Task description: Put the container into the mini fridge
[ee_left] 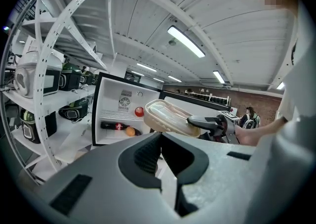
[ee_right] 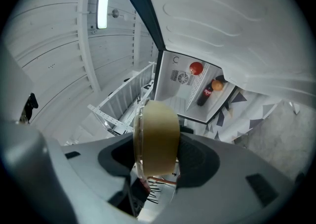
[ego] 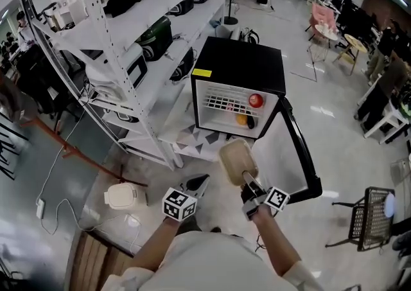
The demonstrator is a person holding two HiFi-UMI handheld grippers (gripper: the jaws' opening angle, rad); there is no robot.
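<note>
Our right gripper [ego: 249, 182] is clamped across one end of the container [ego: 236, 158], held in the air just before the open fridge [ego: 239, 65]. Our left gripper [ego: 196, 185], jaws together and empty, sits farther out from the fridge. The container looks like light, thin plastic, so we judge it flexible and slippery, best pinched near its stiffer rim.

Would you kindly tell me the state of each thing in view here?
fridge: door open.
container: lidded, held aloft.
right gripper: shut on container.
left gripper: shut, empty.
bottle: lying in fridge.
</note>
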